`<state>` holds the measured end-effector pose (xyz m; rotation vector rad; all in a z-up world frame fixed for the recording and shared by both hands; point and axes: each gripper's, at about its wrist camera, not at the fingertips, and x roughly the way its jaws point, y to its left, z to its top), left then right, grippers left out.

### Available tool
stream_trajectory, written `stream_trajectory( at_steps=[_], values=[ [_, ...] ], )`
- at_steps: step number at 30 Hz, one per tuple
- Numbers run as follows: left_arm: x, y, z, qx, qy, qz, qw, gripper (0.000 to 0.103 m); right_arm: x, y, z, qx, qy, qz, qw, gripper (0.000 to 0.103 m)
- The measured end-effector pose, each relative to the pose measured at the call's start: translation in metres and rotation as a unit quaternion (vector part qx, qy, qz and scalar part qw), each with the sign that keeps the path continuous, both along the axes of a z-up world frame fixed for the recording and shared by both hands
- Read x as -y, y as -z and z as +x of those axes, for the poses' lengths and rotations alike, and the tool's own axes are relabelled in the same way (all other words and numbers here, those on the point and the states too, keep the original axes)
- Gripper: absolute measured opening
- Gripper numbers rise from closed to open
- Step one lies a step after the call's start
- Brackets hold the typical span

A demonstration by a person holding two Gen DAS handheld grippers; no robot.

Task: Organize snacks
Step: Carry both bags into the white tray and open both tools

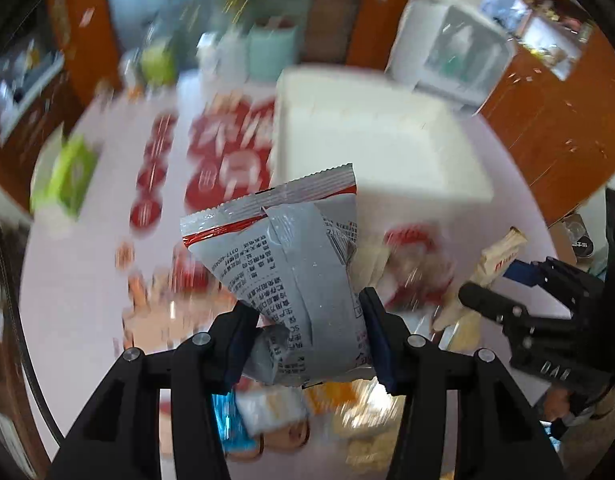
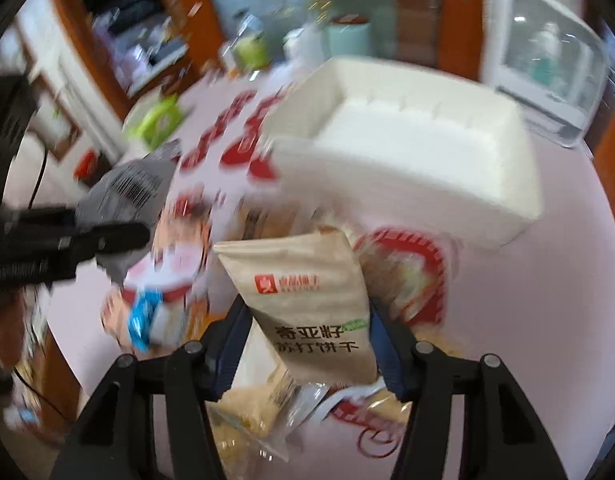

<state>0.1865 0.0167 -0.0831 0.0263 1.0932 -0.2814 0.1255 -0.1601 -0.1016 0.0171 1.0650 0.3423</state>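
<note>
My left gripper is shut on a grey foil snack packet with a red stripe, held up above the table. My right gripper is shut on a beige cracker packet with a red logo. Each view shows the other gripper too: the right gripper with its beige packet, and the left gripper with the grey packet. A white foam box stands open just beyond both. A pile of loose snack packets lies under the grippers.
The round table has a pink cloth with red patterns. A green tissue box sits at its left edge. A white case with a clear front stands behind the foam box, a teal container at the back. Wooden cabinets surround the table.
</note>
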Motion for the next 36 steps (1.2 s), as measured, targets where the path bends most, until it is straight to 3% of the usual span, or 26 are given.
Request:
stream_trajectory(
  at_steps=[4, 7, 14, 16, 17, 18, 21, 23, 30, 36],
  values=[
    [0.018, -0.041, 0.028, 0.063, 0.019, 0.015, 0.9977, 0.050, 0.029, -0.040, 0.039, 0.028, 0.048, 0.018, 0.998, 0.058],
    [0.044, -0.054, 0.058, 0.098, 0.027, 0.025, 0.9945, 0.050, 0.045, -0.064, 0.075, 0.053, 0.080, 0.005, 0.995, 0.058],
    [0.082, -0.037, 0.112, 0.102, 0.028, 0.067, 0.9921, 0.052, 0.065, -0.072, 0.145, 0.061, 0.136, -0.037, 0.988, 0.059],
    [0.085, -0.029, 0.118, 0.091, 0.031, 0.069, 0.9930, 0.063, 0.066, -0.065, 0.159, 0.049, 0.147, -0.050, 0.987, 0.059],
    [0.086, -0.026, 0.125, 0.083, 0.033, 0.065, 0.9939, 0.081, 0.068, -0.062, 0.162, 0.044, 0.151, -0.053, 0.986, 0.061],
    [0.086, -0.024, 0.124, 0.082, 0.033, 0.059, 0.9943, 0.093, 0.067, -0.059, 0.168, 0.043, 0.154, -0.055, 0.986, 0.068],
    [0.083, -0.024, 0.125, 0.081, 0.031, 0.039, 0.9955, 0.098, 0.071, -0.054, 0.167, 0.050, 0.162, -0.052, 0.984, 0.087],
    [0.080, -0.025, 0.122, 0.084, 0.028, 0.034, 0.9955, 0.101, 0.074, -0.055, 0.164, 0.060, 0.163, -0.045, 0.984, 0.091],
    [0.064, -0.032, 0.112, 0.086, 0.005, 0.012, 0.9962, 0.102, 0.079, -0.050, 0.154, 0.052, 0.167, -0.035, 0.984, 0.091],
    [0.057, -0.049, 0.088, 0.114, 0.013, 0.039, 0.9926, 0.102, 0.077, -0.053, 0.137, 0.046, 0.168, -0.021, 0.984, 0.091]
  ],
)
